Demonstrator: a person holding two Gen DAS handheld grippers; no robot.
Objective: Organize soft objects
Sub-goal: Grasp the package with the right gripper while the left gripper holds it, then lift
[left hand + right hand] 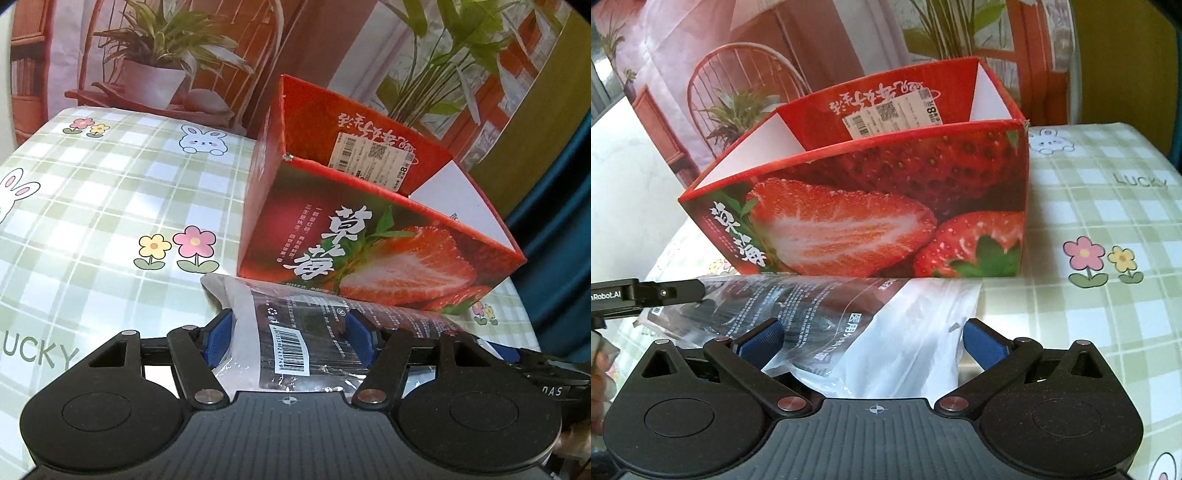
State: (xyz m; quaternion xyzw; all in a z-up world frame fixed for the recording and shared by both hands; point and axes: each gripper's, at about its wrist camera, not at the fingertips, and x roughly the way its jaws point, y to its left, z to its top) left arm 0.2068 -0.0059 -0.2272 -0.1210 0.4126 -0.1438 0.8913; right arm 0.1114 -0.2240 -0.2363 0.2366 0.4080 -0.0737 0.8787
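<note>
Tongs, count: 2 two-finger grippers, both angled down over the table.
Left gripper (290, 338): jaws abt half apart, blue pads (218, 341) on either side of the plastic bag (284, 345); the pads seem to meet the film, so the bag looks held at that end. Contact on the right pad is less clear.
Right gripper (871, 343): jaws wide apart, blue pads (982, 345) flank the white end of the same bag (905, 332). Left pad presses the printed part; right pad sits just at the film's edge. Can't tell for sure if it grips or only brackets.
Bag, count: 1. Clear/white pouch w/ dark printed contents, barcode label faces up in left view. Lies on the table just in front of the box, far edge touching or nearly touching the box's front wall. Spans btw both grippers.
Box (886, 206), count: 1. Red strawberry-print carton, top open, white inner walls, 1 shipping sticker on inner far wall. Interior floor hidden from both views.
Table (110, 206): green-checked cloth w/ bunny and flower prints, "LUCKY" lettering.
Cross-view: part of the left gripper's arm (646, 295) shows at left edge of right view, over the bag's dark end.
Backdrop (166, 55): printed scene w/ potted plants and a chair, behind the table.
</note>
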